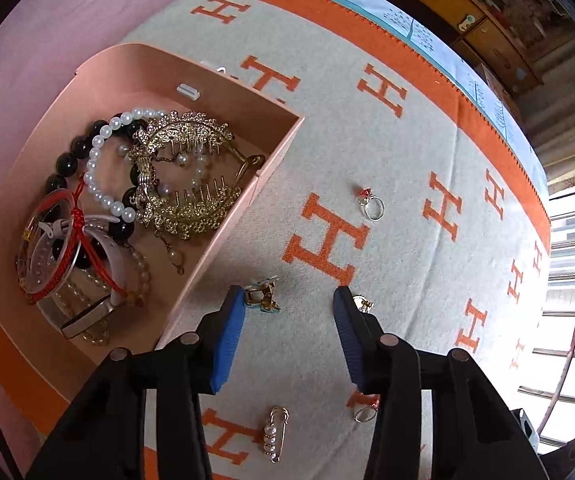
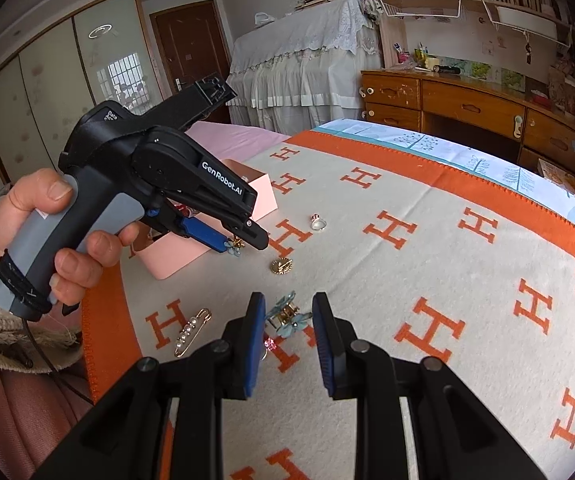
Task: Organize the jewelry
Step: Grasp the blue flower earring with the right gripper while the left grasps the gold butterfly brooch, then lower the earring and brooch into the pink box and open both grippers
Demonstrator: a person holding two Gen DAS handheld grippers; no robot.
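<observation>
Your widest free room is the blanket (image 2: 467,280) toward the desk-side edge of the bed: nothing lies on that stretch. Toward the pink-sheet edge, the pink box (image 1: 223,248) stands with upright walls, so you pass over its rim, not through it (its inside is crowded with beads and combs). Just beside the box's near wall, the left tongs (image 1: 289,300) straddle a small clip (image 1: 263,298), and a gold charm (image 1: 363,303) sits against the outer finger. A ring (image 1: 373,205) lies alone farther out. Near the blanket's orange border, a pearl pin (image 1: 275,434) and a second ring (image 1: 365,412) narrow the passage.
</observation>
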